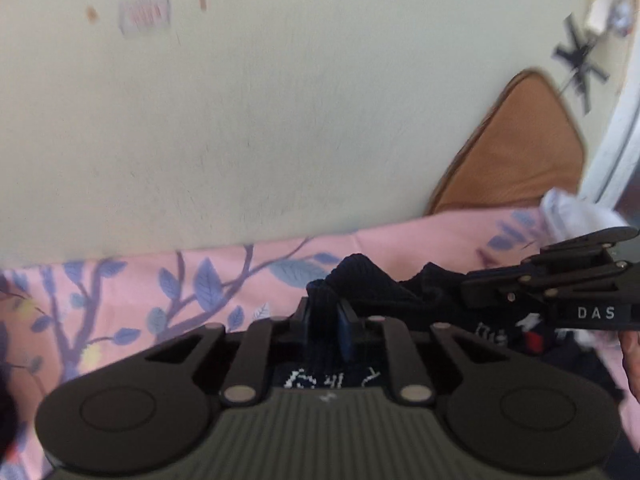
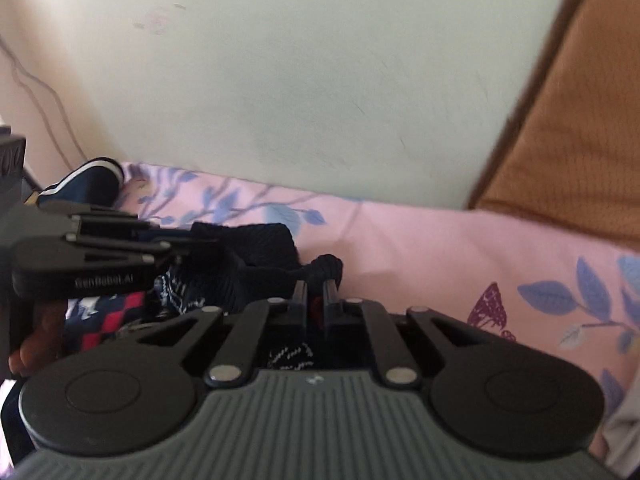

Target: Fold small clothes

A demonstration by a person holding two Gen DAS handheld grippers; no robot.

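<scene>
A small dark navy knitted garment point(image 1: 368, 280) with white and red pattern is held up over the pink floral bedsheet point(image 1: 160, 288). My left gripper point(image 1: 326, 320) is shut on one edge of it. My right gripper point(image 2: 316, 292) is shut on another edge of the same garment point(image 2: 256, 256). Each gripper shows in the other's view: the right gripper point(image 1: 464, 286) at the right side, the left gripper point(image 2: 200, 244) at the left side. The fabric sags and bunches between them.
A pale wall point(image 1: 280, 100) stands right behind the bed. A brown cushion point(image 1: 520, 152) leans at the right, also in the right wrist view point(image 2: 568, 128). White cloth point(image 1: 568, 212) lies by it. A navy item with white stripes point(image 2: 88, 184) lies far left.
</scene>
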